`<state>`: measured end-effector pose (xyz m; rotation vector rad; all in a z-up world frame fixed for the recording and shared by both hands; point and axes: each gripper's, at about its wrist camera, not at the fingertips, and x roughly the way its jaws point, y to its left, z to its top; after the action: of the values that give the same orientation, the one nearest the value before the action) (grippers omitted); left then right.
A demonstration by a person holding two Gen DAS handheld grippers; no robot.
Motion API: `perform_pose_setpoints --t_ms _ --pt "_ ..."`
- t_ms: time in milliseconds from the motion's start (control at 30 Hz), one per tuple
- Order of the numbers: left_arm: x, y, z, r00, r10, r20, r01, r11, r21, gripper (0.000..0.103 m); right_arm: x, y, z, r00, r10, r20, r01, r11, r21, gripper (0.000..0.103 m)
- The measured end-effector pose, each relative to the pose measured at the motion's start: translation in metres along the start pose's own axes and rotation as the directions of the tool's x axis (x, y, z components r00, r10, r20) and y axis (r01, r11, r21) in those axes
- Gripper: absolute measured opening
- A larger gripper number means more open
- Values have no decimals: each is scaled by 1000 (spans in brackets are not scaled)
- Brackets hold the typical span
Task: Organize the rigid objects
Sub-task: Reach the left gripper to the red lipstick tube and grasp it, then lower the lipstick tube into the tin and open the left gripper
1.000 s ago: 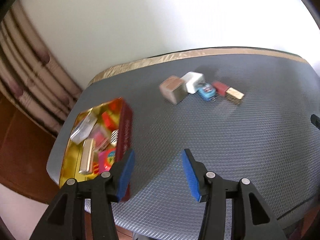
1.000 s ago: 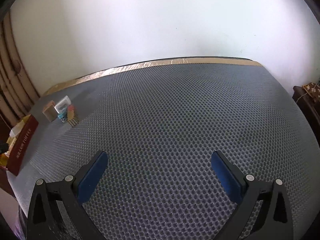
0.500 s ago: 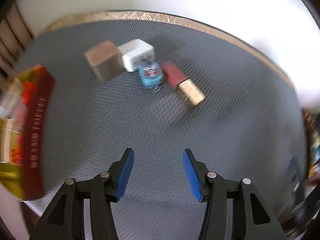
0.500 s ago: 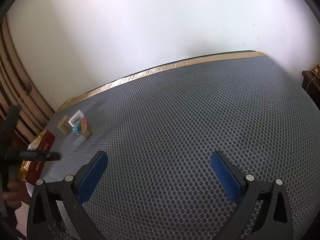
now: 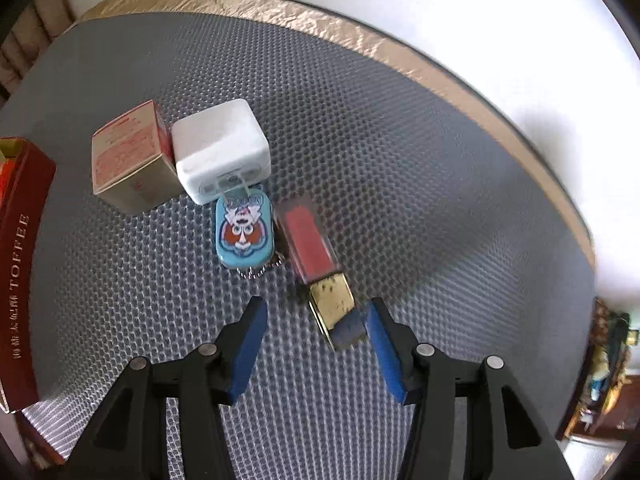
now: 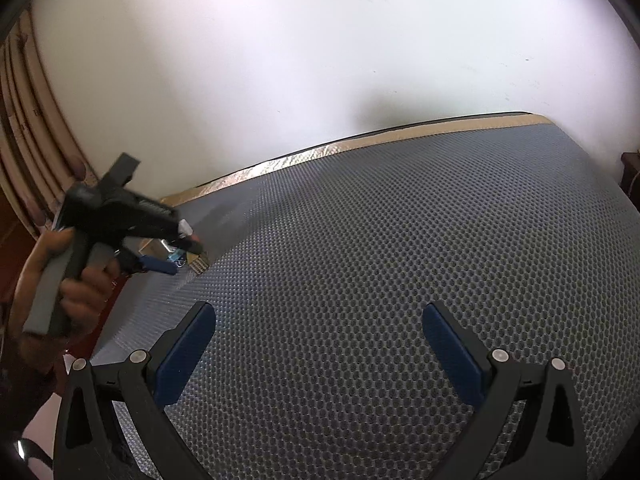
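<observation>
Blue pads line both grippers. Nearest, the left gripper (image 5: 314, 320) hangs low over the grey honeycomb mat (image 5: 420, 184) with its fingers apart, clamped on nothing. The gold cap of a lipstick (image 5: 316, 264) lies between the fingertips, close against the right-hand pad (image 5: 382, 344); whether pad and cap touch is hard to tell through the blur. The lipstick's red body slants away from the gripper, up and to the left.

Just beside the red body, on its left, lies a light blue tin (image 5: 244, 232) with a printed face and a small bead chain at its near end. Behind the tin sits a white charger (image 5: 220, 150), its near edge touching or slightly overlapping the tin. Pressed against the charger's left side is a small brown carton (image 5: 128, 160) with red print. At the far left edge stands the dark red wall of a toffee box (image 5: 20, 264), apart from the carton.

Over on the right, the right gripper (image 6: 320, 344) is spread wide above a bare stretch of the same mat, holding nothing. From there the left gripper (image 6: 176, 254) shows at the left, gripped in the person's hand (image 6: 80, 288), its tips down among the cluster. A gold foil strip (image 6: 360, 144) borders the mat's far edge, below a white wall (image 6: 320, 48).
</observation>
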<state>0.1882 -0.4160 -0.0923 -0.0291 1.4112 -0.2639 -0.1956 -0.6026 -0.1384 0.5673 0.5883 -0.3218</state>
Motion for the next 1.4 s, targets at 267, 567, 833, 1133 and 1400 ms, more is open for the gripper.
perform_pose_setpoints --t_ms 267,567,833,1133,1400 --pt "9 -11 5 998 43 38 -41 998 -37 53 -6 -5 0 1000 14 5 -14 1000 13 103" --pt "-18 10 -42 993 -31 111 29 999 17 20 -4 -7 2 1000 -9 -2 9 999 41 103" --pt "-88 77 -114 975 -87 207 59 989 135 20 5 -1 5 998 -62 -30 63 997 37 103" --pt "-173 205 -125 940 46 339 -56 998 18 20 35 14 0 978 -165 -131 160 986 -47 103" --pt "-148 315 -83 963 84 255 -67 995 -74 20 51 51 -10 965 -178 -194 163 982 -91 103"
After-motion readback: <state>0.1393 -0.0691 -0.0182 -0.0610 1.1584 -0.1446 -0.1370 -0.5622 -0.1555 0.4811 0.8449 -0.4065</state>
